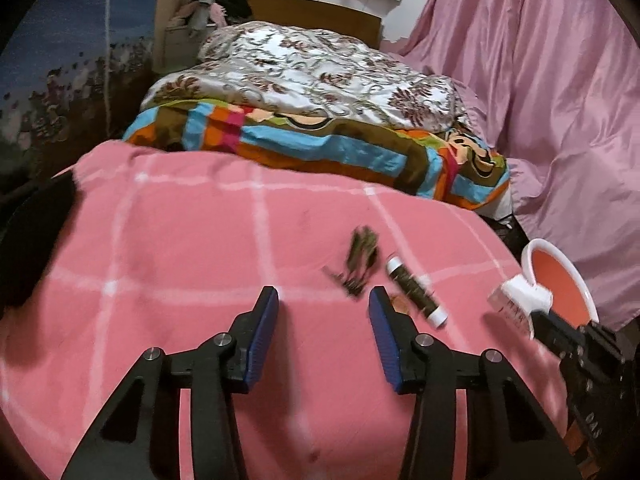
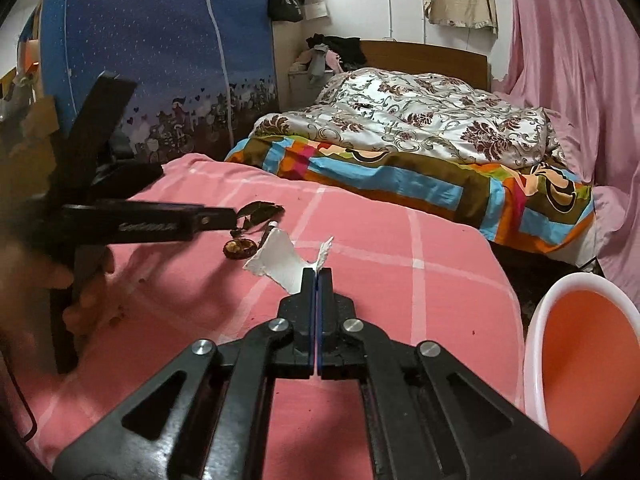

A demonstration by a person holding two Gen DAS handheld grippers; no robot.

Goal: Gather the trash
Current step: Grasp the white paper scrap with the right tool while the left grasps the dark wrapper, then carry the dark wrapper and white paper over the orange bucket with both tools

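On the pink checked blanket (image 1: 180, 240) lie dry leaves (image 1: 360, 258), a dark tube with white ends (image 1: 416, 292) and a small brown scrap (image 1: 400, 304). My left gripper (image 1: 324, 304) is open and empty just in front of them; it also shows in the right wrist view (image 2: 224, 216). My right gripper (image 2: 318, 274) is shut on a white piece of paper (image 2: 276, 258), held above the blanket; in the left wrist view it (image 1: 532, 304) holds the paper (image 1: 516, 294) beside the orange bin (image 1: 560, 280). The leaves (image 2: 260, 212) and brown scrap (image 2: 239, 248) show beyond the paper.
The orange bin with a white rim (image 2: 584, 360) stands off the blanket's right edge. A colourful quilt (image 1: 320, 140) and floral duvet (image 1: 312, 68) lie behind. A pink drape (image 1: 540, 100) hangs at right, a blue wardrobe cover (image 2: 160, 48) at left.
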